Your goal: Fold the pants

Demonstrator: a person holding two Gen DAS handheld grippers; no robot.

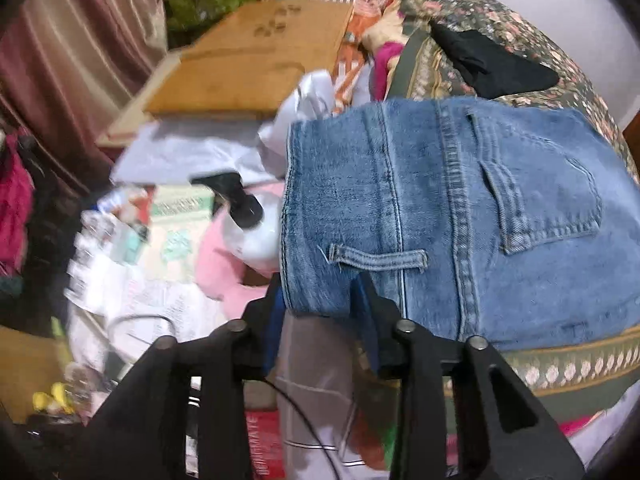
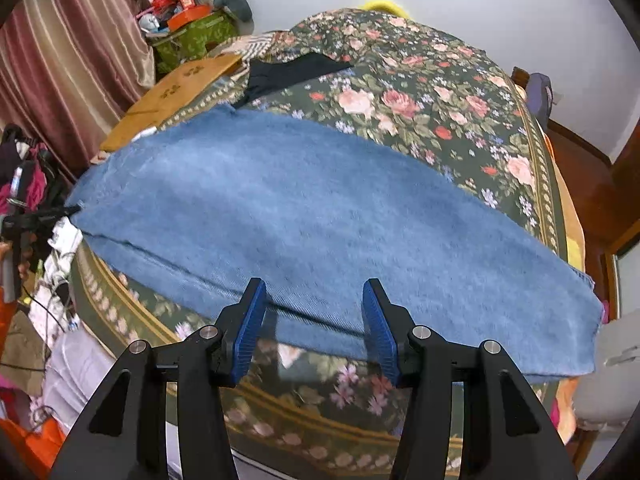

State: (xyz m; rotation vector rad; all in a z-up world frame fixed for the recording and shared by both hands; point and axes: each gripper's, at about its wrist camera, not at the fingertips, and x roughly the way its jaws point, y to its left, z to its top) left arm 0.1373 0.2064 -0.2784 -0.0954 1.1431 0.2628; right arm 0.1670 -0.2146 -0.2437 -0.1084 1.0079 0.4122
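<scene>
Left tool clamped on waistband corner of jeans (belt loop just above). Right tool released, pads straddling the leg's near edge on floral bed.

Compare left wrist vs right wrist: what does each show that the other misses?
Left wrist only: the jeans' waistband end, with belt loop and back pocket, and the left gripper straddling the waistband corner.
Right wrist only: the leg panel running to the hem, the right gripper open over the near folded edge, and the far floral bedspread.
Both: the jeans, bedspread, wooden board, black cloth.
</scene>
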